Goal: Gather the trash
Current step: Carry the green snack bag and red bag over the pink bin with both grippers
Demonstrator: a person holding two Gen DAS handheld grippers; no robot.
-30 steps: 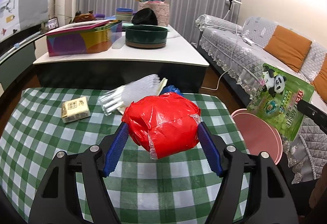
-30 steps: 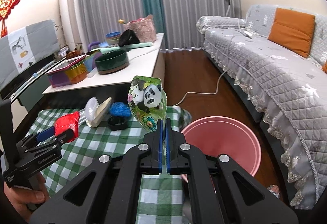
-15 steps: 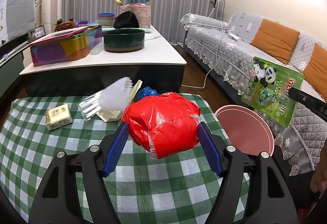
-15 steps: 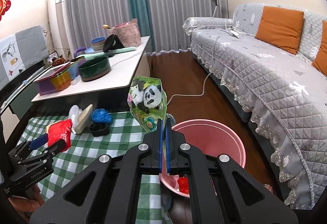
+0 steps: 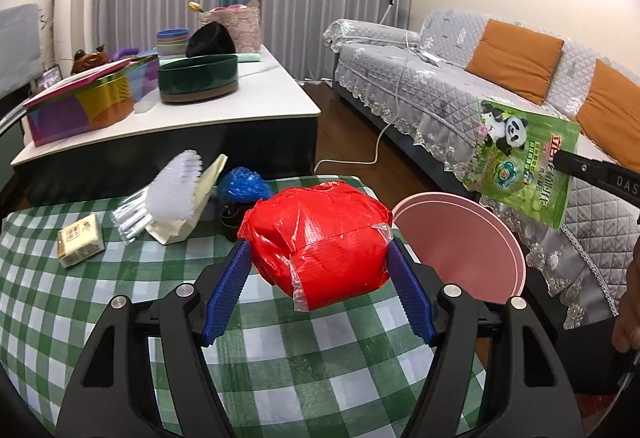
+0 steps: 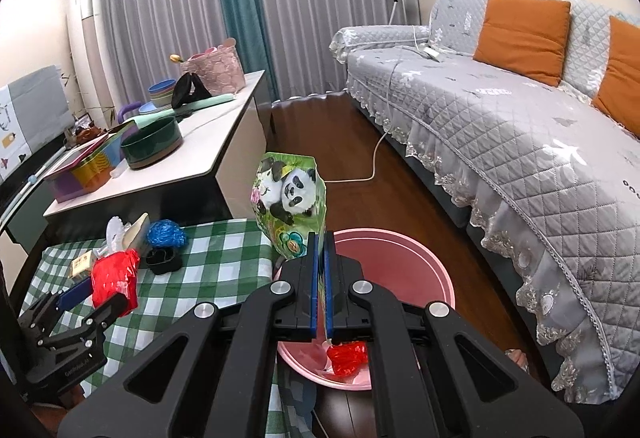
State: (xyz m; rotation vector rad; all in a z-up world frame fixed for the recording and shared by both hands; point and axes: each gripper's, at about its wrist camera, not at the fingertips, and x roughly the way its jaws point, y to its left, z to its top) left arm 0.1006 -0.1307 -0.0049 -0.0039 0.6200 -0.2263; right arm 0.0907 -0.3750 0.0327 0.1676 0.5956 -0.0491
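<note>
My left gripper (image 5: 318, 278) is shut on a crumpled red plastic bag (image 5: 318, 238) and holds it above the green checked table (image 5: 280, 358), left of the pink bin (image 5: 480, 222). The bag also shows in the right wrist view (image 6: 114, 280). My right gripper (image 6: 320, 258) is shut on a green panda-print packet (image 6: 290, 198) and holds it over the near rim of the pink bin (image 6: 436, 278). The packet also shows in the left wrist view (image 5: 524, 158). Red and pale trash (image 6: 346, 356) lies in the bin's bottom.
On the table lie a white brush (image 5: 172, 190), a blue crumpled wad (image 5: 244, 184), a small black item (image 6: 162, 260) and a small yellow box (image 5: 80, 240). A white counter (image 5: 276, 98) with bowls and a coloured tin stands behind. A grey sofa (image 6: 520, 126) is at the right.
Both grippers have moved right, toward the pink bin, each still holding its item. The bin's inside has come into the right wrist view.
</note>
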